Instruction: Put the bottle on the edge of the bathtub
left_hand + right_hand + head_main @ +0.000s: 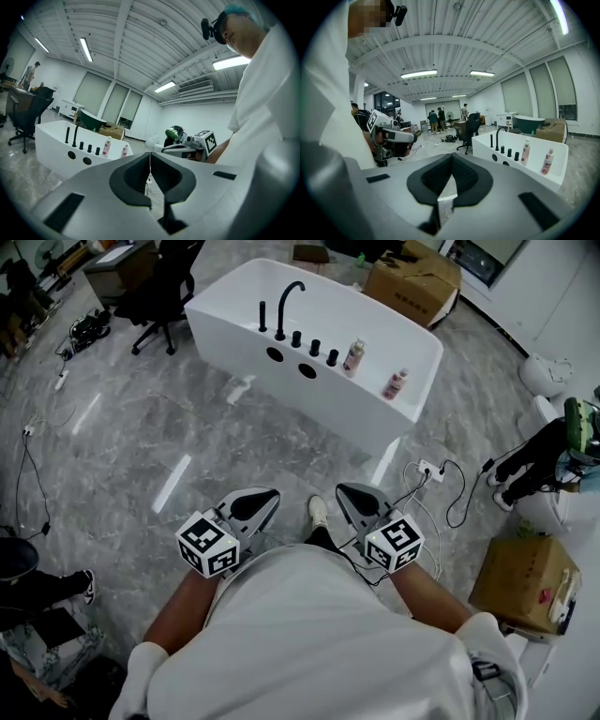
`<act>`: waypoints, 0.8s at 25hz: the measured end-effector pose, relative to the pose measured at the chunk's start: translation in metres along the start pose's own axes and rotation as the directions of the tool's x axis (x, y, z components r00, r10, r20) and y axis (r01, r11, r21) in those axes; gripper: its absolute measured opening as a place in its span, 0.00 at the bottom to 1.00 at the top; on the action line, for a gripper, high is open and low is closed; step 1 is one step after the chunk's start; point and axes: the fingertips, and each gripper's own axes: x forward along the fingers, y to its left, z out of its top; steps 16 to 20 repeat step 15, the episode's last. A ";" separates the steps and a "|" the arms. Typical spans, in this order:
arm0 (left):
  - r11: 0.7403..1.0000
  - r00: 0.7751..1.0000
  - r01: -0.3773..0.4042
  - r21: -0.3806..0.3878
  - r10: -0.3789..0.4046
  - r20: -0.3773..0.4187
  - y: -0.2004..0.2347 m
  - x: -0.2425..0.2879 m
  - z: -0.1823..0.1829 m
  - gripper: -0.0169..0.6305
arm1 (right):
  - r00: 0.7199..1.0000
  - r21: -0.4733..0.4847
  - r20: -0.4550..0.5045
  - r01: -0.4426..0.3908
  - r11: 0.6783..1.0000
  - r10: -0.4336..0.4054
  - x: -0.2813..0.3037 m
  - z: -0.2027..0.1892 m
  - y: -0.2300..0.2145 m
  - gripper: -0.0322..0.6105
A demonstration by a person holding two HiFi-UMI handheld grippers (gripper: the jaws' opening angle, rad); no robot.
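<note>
A white bathtub (228, 287) stands on the grey floor a few steps ahead of me. Two pink-labelled bottles stand upright on its near edge: a taller one (353, 357) beside the black knobs and a shorter one (395, 384) to its right. Both show in the left gripper view (107, 146) (124, 150) and in the right gripper view (526, 152) (547, 161). My left gripper (270, 492) and right gripper (343, 488) are held close to my body, far from the tub. Each has its jaws shut together with nothing between them (150, 154) (451, 155).
A black faucet (286, 304) and several black knobs sit on the tub's rim. An office chair (159, 287) stands left of the tub. Cardboard boxes lie behind it (412, 282) and at my right (525, 582). A power strip with cables (431, 470) lies on the floor.
</note>
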 end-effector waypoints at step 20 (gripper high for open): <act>0.999 0.999 -0.036 -0.022 0.036 0.006 0.011 -0.012 -0.006 0.06 | 0.999 -0.010 -0.013 -0.042 0.999 0.042 0.019 0.003 0.007 0.06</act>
